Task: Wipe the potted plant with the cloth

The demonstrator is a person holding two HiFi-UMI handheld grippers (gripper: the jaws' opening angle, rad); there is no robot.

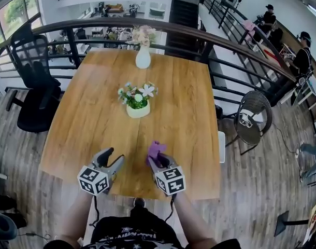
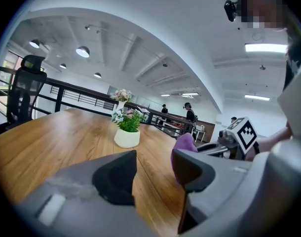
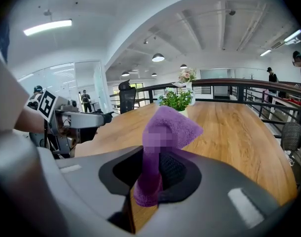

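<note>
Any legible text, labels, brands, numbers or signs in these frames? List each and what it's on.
No text can be read.
Pale print on the person's black shirt: too blurred to read.
Cubes on the left gripper and right gripper: square marker patterns only, no letters or digits.

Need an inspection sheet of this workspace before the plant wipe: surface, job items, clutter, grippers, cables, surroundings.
Surface: wooden table, bare apart from the items below.
Job's things: potted plant upright mid-table; purple cloth in the right gripper.
Clutter: vase of flowers at the far edge.
Grippers: left gripper jaws apart, empty; right gripper shut on the cloth; both short of the plant.
Cables: a lead hangs under each gripper, off the table.
Surroundings: railing, office chair, wicker chair, people beyond.
</note>
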